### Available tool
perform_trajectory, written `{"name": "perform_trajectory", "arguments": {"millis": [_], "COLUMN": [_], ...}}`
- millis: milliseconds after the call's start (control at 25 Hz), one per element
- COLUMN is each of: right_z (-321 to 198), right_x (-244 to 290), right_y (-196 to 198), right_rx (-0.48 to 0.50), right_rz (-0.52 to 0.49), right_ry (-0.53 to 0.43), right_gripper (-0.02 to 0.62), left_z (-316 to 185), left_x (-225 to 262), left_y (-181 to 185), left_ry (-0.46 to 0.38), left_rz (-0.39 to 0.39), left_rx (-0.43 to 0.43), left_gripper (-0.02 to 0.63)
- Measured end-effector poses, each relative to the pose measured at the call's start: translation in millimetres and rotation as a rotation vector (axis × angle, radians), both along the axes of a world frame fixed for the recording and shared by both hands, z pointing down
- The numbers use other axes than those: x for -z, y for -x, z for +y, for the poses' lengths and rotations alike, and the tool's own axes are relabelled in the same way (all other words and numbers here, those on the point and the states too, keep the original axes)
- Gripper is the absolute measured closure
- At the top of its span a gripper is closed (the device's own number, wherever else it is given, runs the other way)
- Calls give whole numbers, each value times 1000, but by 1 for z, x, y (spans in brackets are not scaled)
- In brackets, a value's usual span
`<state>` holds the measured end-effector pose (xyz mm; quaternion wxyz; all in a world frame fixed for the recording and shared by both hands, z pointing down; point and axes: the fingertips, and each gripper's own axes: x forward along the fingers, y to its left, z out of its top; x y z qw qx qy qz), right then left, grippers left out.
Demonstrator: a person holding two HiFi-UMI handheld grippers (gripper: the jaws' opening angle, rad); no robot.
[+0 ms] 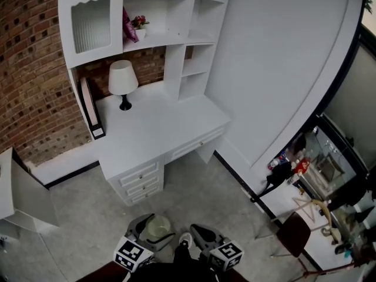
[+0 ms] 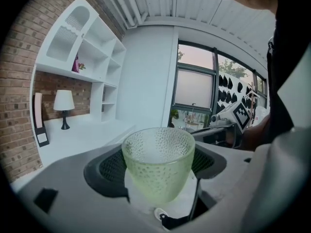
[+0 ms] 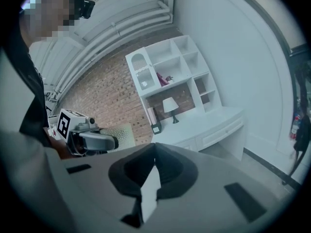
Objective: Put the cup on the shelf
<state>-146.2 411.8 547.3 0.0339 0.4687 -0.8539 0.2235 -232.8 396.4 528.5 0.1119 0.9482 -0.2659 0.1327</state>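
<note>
A white desk [image 1: 158,128] and shelf unit [image 1: 176,16] stand against a brick wall [image 1: 29,69] on grey floor [image 1: 200,187] — one lamp [image 1: 123,80], three stacked drawers [image 1: 141,184]. Well short of them, the left gripper [image 1: 154,228] clasps the single green glass cup [image 2: 158,166]; the right gripper [image 3: 154,152] is clenched, empty.

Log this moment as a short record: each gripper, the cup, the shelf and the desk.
left gripper: shut on the cup, held upright
right gripper: jaws together, empty
cup: pale green dimpled glass, not yet on the shelf
shelf: white, above the desk, holds a small flower pot
desk: white, a lamp stands on it
</note>
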Motion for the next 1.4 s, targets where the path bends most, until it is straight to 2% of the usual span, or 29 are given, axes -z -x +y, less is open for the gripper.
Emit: {"name": "perform_trajectory", "arguments": {"millis": [360, 760, 1000, 1200, 1400], "right_z": [-109, -165, -176, -178, -194], "right_x": [31, 19, 14, -4, -9], "right_y": [-67, -154, -173, -187, -196], "right_rx": [31, 20, 16, -9, -22], "right_rz": [-19, -40, -79, -81, -65], "right_ry": [-79, -61, -42, 5, 3], "right_gripper": [589, 591, 591, 589, 591], "left_z": [-104, -159, -176, -183, -202], "left_x": [36, 30, 29, 15, 11], "left_y": [-72, -157, -178, -192, -207], "left_ry": [-84, -72, -52, -27, -11], "left_rz": [2, -6, -29, -40, -27], "left_rx": [26, 28, 27, 2, -23], "left_gripper": [221, 221, 221, 221, 221]}}
